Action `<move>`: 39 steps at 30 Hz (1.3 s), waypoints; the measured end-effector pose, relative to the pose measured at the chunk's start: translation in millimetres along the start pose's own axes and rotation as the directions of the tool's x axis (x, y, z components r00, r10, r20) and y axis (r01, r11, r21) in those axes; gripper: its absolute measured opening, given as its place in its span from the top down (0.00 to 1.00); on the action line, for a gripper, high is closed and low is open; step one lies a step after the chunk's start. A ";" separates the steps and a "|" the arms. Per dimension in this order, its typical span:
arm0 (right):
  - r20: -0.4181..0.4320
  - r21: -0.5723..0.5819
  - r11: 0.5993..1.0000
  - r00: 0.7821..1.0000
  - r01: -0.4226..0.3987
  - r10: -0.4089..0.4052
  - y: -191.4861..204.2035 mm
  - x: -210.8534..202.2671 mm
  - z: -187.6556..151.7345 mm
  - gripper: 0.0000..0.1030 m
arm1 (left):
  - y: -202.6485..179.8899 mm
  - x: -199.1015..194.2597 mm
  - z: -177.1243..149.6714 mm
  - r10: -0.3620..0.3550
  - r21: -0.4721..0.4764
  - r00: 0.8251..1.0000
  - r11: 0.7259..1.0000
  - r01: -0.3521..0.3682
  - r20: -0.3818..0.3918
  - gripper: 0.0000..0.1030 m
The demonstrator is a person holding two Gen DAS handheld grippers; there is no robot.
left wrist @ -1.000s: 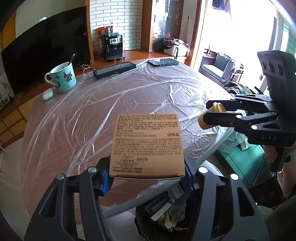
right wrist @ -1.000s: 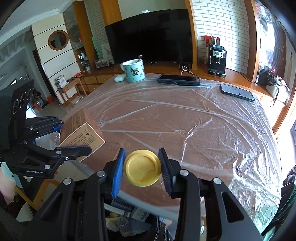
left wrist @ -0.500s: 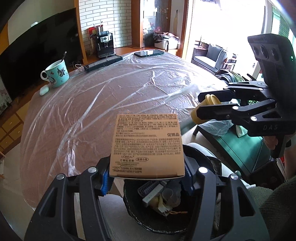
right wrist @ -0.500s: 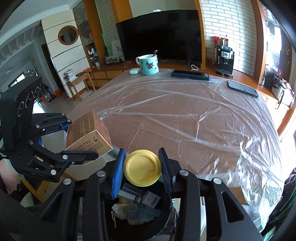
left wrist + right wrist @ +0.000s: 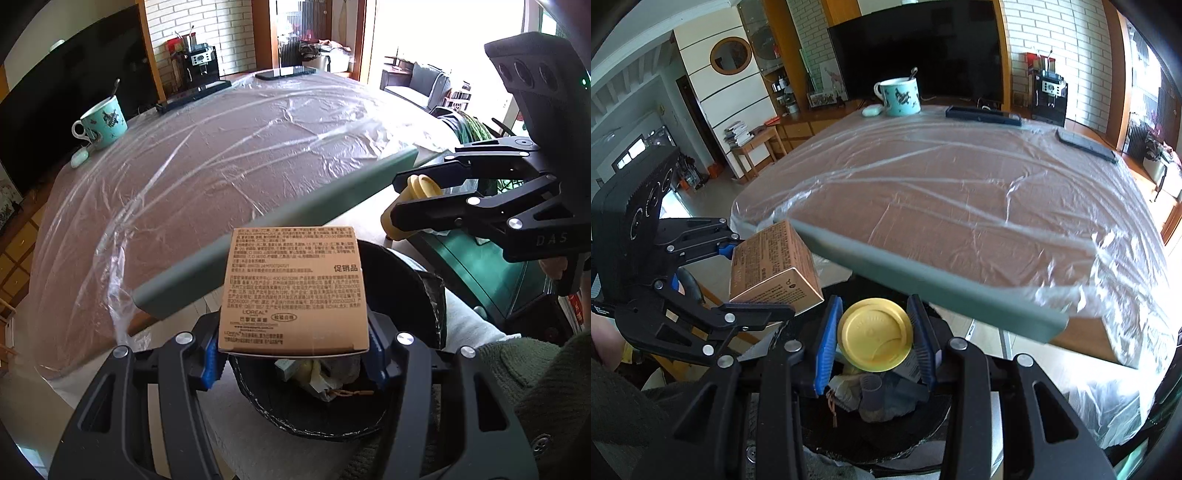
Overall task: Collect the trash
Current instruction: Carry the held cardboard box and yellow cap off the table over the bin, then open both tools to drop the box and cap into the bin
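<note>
Cardboard box — printed face carries "L'OREAL" at lower left and bold Chinese characters "促销品" at right edge; remaining fine print illegible. Right gripper body — embossed letters "DAS". No other markings legible.

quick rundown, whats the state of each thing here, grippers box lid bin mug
left gripper: shut on the cardboard box
cardboard box: held above the bin
right gripper: shut on the yellow lid
yellow lid: held above the bin
trash bin: open, partly filled
mug: upright, spoon inside
</note>
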State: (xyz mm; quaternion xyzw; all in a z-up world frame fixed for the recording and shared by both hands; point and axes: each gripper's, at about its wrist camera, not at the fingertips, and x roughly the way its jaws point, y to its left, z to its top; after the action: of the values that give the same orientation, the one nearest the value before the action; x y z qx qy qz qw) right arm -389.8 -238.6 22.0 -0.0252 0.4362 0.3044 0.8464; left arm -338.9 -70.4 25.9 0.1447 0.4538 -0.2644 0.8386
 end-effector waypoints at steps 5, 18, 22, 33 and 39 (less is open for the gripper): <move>-0.033 0.009 1.000 0.999 0.000 0.001 0.9 9.2 -9.6 0.64 | -3.7 8.8 -7.2 0.006 -0.001 1.000 1.000 -0.006 -0.023 0.42; -0.118 0.029 0.999 0.993 0.026 -0.022 0.0 41.6 -33.2 0.64 | -4.4 43.8 -24.6 0.018 -0.010 0.994 1.000 -0.019 -0.104 0.42; -0.144 0.032 0.999 0.989 0.039 -0.034 -0.9 52.5 -39.4 0.64 | -4.4 55.8 -29.4 0.027 -0.009 0.991 1.000 -0.028 -0.130 0.42; -0.200 0.078 0.996 0.979 0.050 -0.034 -9.4 79.9 -54.3 0.64 | -0.1 86.7 -38.7 0.028 -0.030 0.982 0.999 -0.034 -0.186 0.42; -0.197 0.144 0.988 0.980 0.052 -0.023 -17.7 80.5 -60.7 0.28 | 4.7 90.1 -39.8 -0.028 -0.051 0.982 0.999 0.019 -0.189 0.18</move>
State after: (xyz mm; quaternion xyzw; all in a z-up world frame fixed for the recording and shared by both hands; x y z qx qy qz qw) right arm -389.2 -232.0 -80.2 0.0000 0.5376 0.2512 0.8049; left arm -323.1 -75.5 -71.3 0.1434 0.5397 -0.2480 0.7916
